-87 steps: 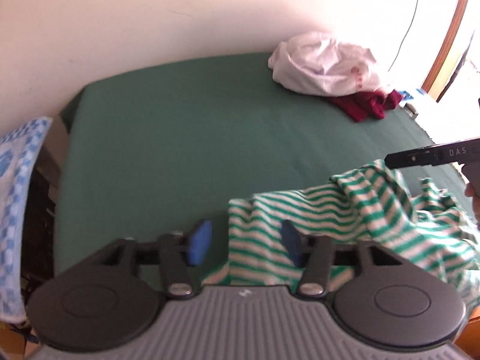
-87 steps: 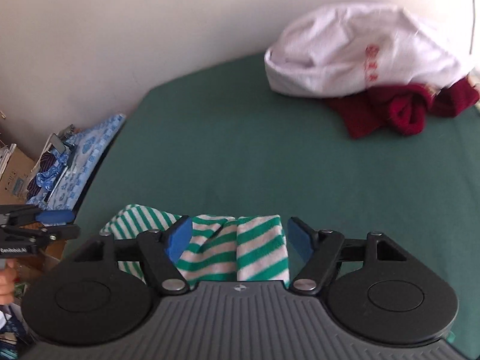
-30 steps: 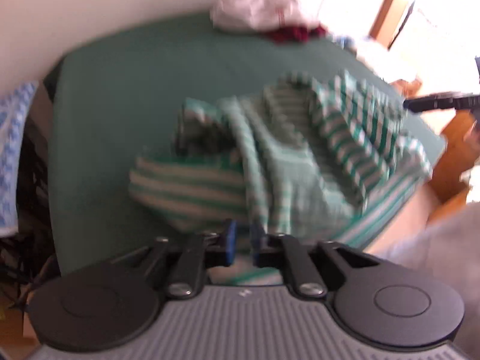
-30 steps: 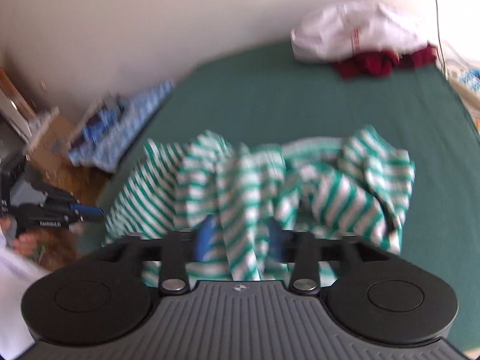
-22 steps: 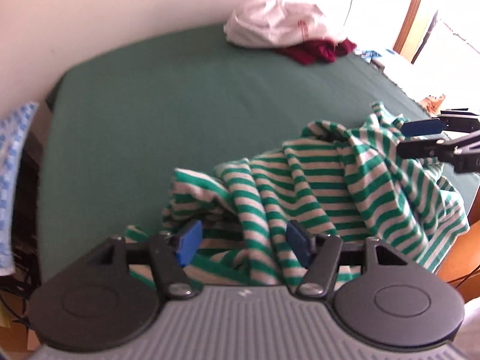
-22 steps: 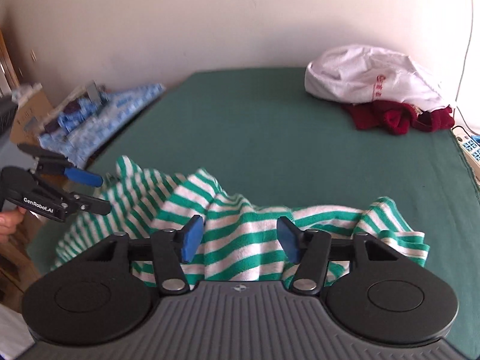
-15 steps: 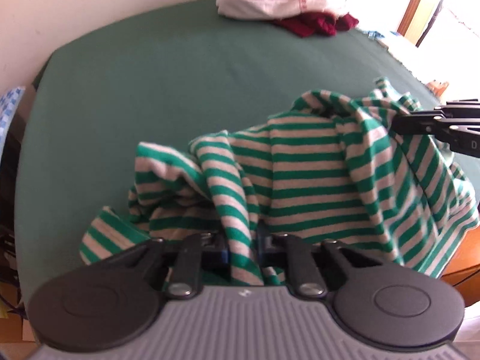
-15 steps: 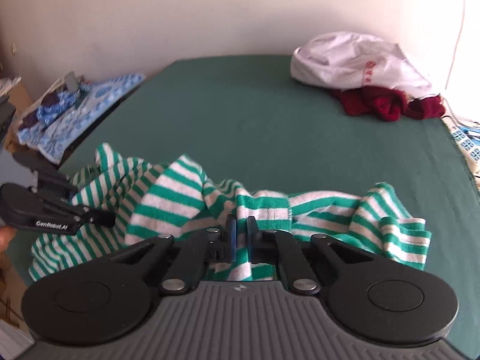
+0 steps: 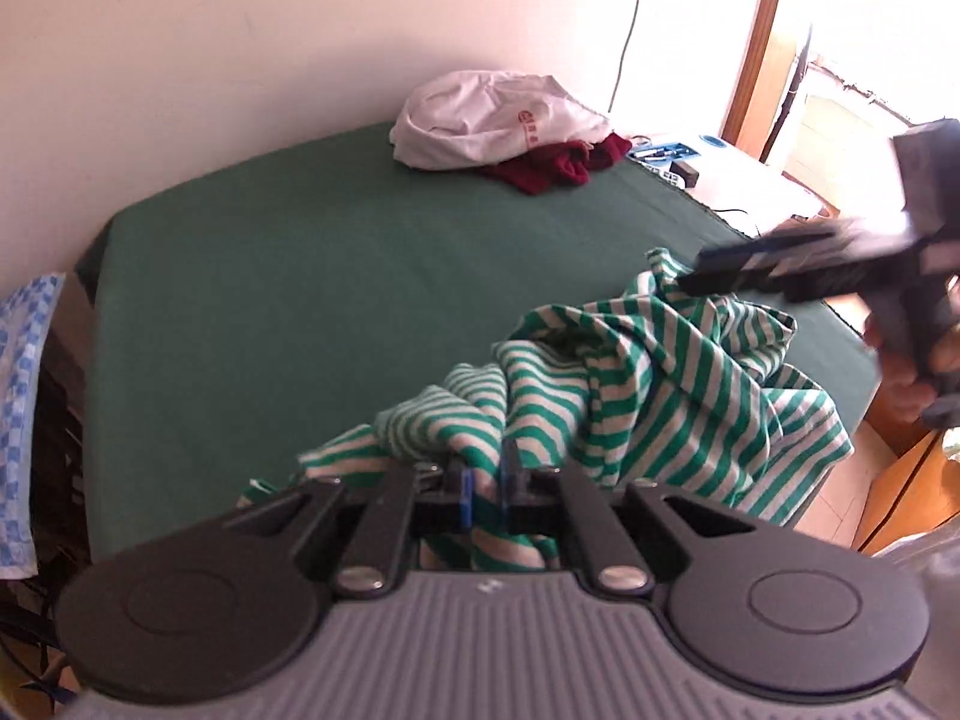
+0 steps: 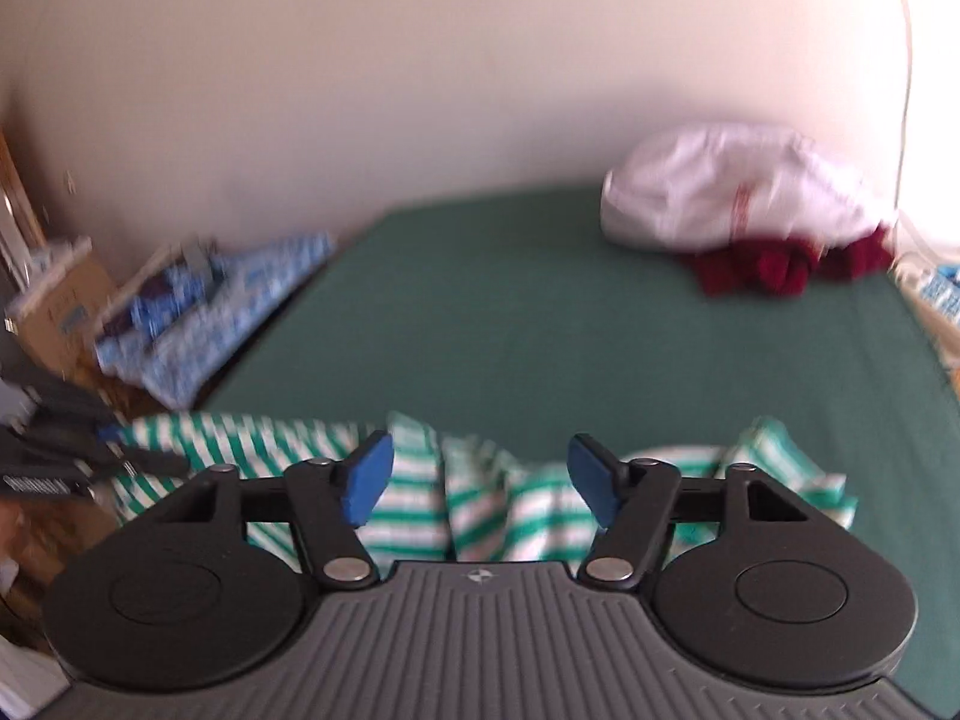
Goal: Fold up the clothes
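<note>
A green-and-white striped garment (image 9: 660,396) lies crumpled near the front edge of a green-covered bed (image 9: 300,300). My left gripper (image 9: 486,474) is shut on a fold of it at its left end. The cloth rises from there toward the right. My right gripper (image 10: 480,468) is open, its blue pads (image 10: 366,477) spread wide just above the striped garment (image 10: 420,498), with nothing pinched between them. From the left wrist view, the right gripper (image 9: 708,273) shows side-on at the garment's far right edge, with a hand behind it. The right wrist view is blurred.
A white garment (image 9: 486,120) and a dark red one (image 9: 552,165) are heaped at the bed's far corner. Blue patterned cloth (image 10: 210,312) and a cardboard box (image 10: 60,312) sit beside the bed on the left. A wooden door frame (image 9: 756,42) stands at the right.
My right gripper, shut on the striped garment half a second ago, has opened and let it go. The left gripper stays shut on the cloth and both views have shifted.
</note>
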`<state>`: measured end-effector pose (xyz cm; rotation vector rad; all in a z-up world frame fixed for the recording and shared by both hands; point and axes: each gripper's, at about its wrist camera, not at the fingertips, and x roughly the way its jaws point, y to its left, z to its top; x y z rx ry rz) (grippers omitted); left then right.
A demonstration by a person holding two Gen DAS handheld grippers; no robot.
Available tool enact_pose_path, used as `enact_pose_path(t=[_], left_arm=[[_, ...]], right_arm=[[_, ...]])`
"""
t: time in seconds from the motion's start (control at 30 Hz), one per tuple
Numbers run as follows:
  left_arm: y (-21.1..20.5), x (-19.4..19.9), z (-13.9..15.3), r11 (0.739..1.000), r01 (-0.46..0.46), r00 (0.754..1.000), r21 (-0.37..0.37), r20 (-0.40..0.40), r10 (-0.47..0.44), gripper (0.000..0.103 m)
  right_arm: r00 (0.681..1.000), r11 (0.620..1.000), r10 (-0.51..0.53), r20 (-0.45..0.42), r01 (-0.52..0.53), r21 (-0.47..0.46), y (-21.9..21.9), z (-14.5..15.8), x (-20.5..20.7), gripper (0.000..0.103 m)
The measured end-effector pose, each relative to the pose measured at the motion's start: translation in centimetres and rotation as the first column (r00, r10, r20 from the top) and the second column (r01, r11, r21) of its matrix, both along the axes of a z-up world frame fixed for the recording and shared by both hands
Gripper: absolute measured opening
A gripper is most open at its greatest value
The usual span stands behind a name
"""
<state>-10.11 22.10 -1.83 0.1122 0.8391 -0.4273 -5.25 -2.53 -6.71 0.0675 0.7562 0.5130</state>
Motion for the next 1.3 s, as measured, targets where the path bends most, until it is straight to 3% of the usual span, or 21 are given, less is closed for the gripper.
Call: enact_pose_path(t=[0.03, 0.07, 0.13, 0.17, 0.27, 0.37, 0.43, 0.57, 0.63, 0.73, 0.83, 0.93, 1.03, 1.13, 1.23, 1.3], left_arm=[[0.0, 0.0, -0.1, 1.0, -0.011, 1.0, 0.001, 0.003, 0.011, 0.005], [0.0, 0.0, -0.2, 1.0, -0.023, 1.0, 0.002, 0.006, 0.023, 0.005], [0.6, -0.2, 0.4, 0.997, -0.069, 0.997, 0.015, 0.046, 0.068, 0.005], [1.2, -0.3, 1.0, 0.995, -0.098, 0.993, 0.017, 0.07, 0.096, 0.004], [3.3, -1.0, 3.5, 0.987, -0.129, 0.982, -0.097, 0.124, 0.14, 0.004], [5.4, -2.7, 5.3, 0.98, -0.149, 0.97, -0.134, 0.172, 0.171, 0.004], [6.6, -3.7, 5.2, 0.98, -0.159, 0.97, -0.123, 0.163, 0.178, 0.004], [6.1, -2.5, 2.6, 0.98, -0.174, 0.982, -0.094, 0.063, 0.18, 0.004], [5.8, -1.9, 1.3, 0.981, -0.18, 0.983, -0.079, 0.013, 0.181, 0.004], [5.4, -1.0, -0.6, 0.981, -0.187, 0.981, -0.057, -0.062, 0.184, 0.003], [5.3, 2.2, 1.9, 0.988, -0.149, 0.988, -0.027, 0.028, 0.15, 0.003], [6.2, 6.8, 6.0, 0.992, -0.128, 0.977, 0.016, 0.171, 0.124, 0.002], [7.8, 13.1, 10.2, 0.982, -0.184, 0.941, 0.047, 0.296, 0.162, 0.002], [8.7, 20.8, 13.2, 0.965, -0.255, 0.911, 0.054, 0.349, 0.221, 0.002], [8.8, 28.7, 14.5, 0.924, -0.362, 0.861, 0.12, 0.424, 0.281, 0.0], [9.4, 33.5, 14.4, 0.893, -0.437, 0.833, 0.11, 0.425, 0.355, 0.0]], right_arm=[[1.0, 0.999, -0.002, -0.018, 0.001, -0.04, 0.8, -1.3, 0.3, 0.06], [0.999, 0.998, -0.002, -0.032, 0.0, -0.067, 1.3, -2.4, 0.6, 0.036], [0.998, 0.995, -0.038, -0.052, 0.033, -0.089, 1.4, -3.4, 1.0, 0.005], [0.998, 0.997, -0.055, -0.039, 0.053, -0.057, 0.8, -2.8, 1.0, 0.005], [0.995, 0.991, -0.078, 0.06, 0.071, 0.112, -2.0, 0.9, 0.1, 0.005], [0.979, 0.946, -0.083, 0.184, 0.019, 0.324, -5.7, 5.2, -1.9, 0.005], [0.971, 0.917, -0.072, 0.23, -0.027, 0.399, -7.9, 6.5, -3.1, 0.005], [0.989, 0.97, -0.06, 0.134, 0.026, 0.242, -8.3, 4.5, -3.6, 0.006], [0.997, 0.979, -0.075, 0.029, 0.068, 0.192, -7.7, 2.0, -3.1, 0.006], [0.996, 0.982, -0.09, -0.018, 0.091, 0.163, -6.4, 0.6, -2.2, 0.006], [0.996, 0.982, -0.08, 0.027, 0.074, 0.175, -5.4, 2.7, 0.2, 0.005], [0.988, 0.986, -0.085, 0.126, 0.066, 0.154, -4.8, 7.1, 5.0, 0.005], [0.971, 0.984, -0.113, 0.211, 0.08, 0.159, -4.1, 11.9, 11.6, 0.005], [0.95, 0.987, -0.122, 0.286, 0.086, 0.136, -2.2, 15.3, 19.2, 0.005], [0.928, 0.989, -0.145, 0.342, 0.121, 0.09, -0.1, 16.4, 26.5, 0.005], [0.919, 0.986, -0.168, 0.356, 0.151, 0.076, 0.9, 15.7, 31.3, 0.005]])
